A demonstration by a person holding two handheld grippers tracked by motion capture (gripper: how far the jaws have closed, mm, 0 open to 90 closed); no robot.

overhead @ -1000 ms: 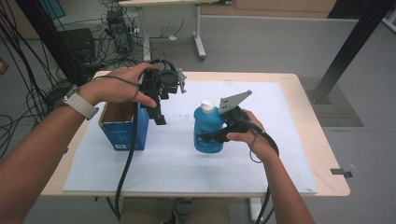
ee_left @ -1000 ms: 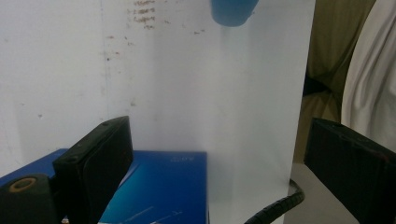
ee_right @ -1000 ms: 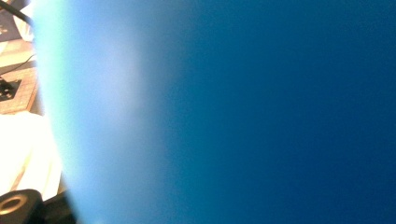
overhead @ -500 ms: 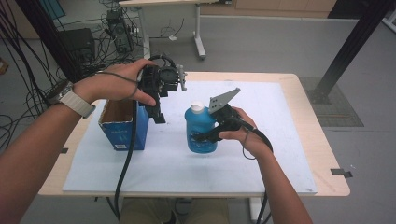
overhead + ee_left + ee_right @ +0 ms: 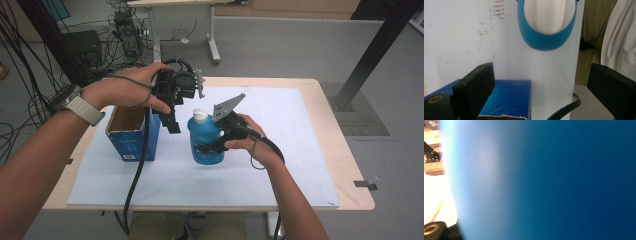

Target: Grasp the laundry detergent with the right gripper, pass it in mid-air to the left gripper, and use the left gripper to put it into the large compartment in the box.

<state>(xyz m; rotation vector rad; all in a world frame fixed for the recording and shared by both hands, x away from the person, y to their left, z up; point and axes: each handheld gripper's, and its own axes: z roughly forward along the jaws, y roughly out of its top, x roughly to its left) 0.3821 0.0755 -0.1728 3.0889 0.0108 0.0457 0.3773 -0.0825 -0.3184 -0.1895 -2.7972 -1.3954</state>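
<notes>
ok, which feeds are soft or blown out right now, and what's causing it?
Right gripper view: the blue bottle sits against the lens, a defocused blue blur with a washed-out pale left edge. Left gripper view: the bottle's white cap and the left gripper are soft, the white mat bright. High view: evenly lit and sharp, with a faint shadow under the bottle.

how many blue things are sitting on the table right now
2. The blue bottle with a white cap stands near the middle of the white mat, clamped by the right gripper. The open blue box stands to its left, under the left gripper.
</notes>
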